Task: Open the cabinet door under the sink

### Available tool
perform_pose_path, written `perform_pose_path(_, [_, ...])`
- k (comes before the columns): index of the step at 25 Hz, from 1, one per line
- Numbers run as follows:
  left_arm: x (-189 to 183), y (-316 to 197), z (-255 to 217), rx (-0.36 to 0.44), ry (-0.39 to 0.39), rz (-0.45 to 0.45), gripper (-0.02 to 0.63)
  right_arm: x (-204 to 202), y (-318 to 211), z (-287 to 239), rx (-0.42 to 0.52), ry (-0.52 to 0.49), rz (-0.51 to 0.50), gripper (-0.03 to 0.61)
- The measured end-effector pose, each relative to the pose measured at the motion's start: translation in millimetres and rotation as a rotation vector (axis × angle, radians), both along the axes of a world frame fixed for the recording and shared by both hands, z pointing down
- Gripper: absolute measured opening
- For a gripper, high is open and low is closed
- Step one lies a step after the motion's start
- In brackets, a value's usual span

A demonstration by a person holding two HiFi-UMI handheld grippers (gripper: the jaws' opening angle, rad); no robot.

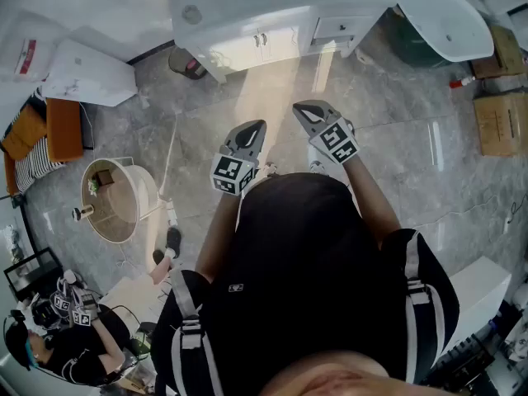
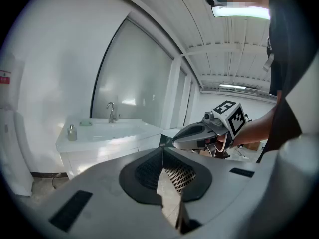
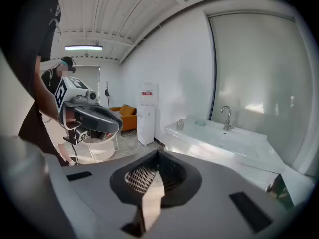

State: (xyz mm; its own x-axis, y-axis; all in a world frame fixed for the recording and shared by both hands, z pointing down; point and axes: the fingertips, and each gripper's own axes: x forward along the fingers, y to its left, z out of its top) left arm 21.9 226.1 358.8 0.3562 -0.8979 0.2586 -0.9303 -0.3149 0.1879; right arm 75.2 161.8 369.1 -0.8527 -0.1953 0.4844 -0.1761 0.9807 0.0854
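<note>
In the head view the white sink vanity [image 1: 247, 11] stands at the far end of the grey floor. Its cabinet doors [image 1: 252, 49] under the sink are closed, with two small handles [image 1: 262, 39] at the middle. My left gripper [image 1: 256, 126] and right gripper [image 1: 302, 108] hover side by side over the floor, well short of the cabinet, both pointing at it. Both are shut with nothing held. The left gripper view has the vanity [image 2: 107, 139] with faucet [image 2: 110, 112] at the left and the right gripper [image 2: 175, 142] beside it. In the right gripper view the sink [image 3: 224, 139] lies ahead at the right.
A white bathtub [image 1: 441, 15] stands right of the vanity, with cardboard boxes [image 1: 501, 122] further right. A white water dispenser [image 1: 82, 73], an orange sofa [image 1: 63, 127] and a round basin on a frame [image 1: 115, 200] are at the left. A person [image 1: 78, 341] sits at the lower left.
</note>
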Motion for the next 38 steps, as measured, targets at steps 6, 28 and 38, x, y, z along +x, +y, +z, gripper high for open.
perform_pose_path(6, [-32.6,5.7,-4.3,-0.003,0.001,0.031,0.015,-33.7,7.5,-1.4,0.011,0.015,0.016,0.058])
perform_pose_path(28, [-44.2,-21.9,4.7,-0.048,-0.036,-0.010,0.017,-24.8,-27.5,25.5,-0.037,0.004,0.048,0.058])
perform_pose_path(38, [-24.6,-67.0,-4.1,-0.075,-0.077,-0.101,0.015,24.7,-79.9,35.5,-0.088,-0.037,0.073,0.058])
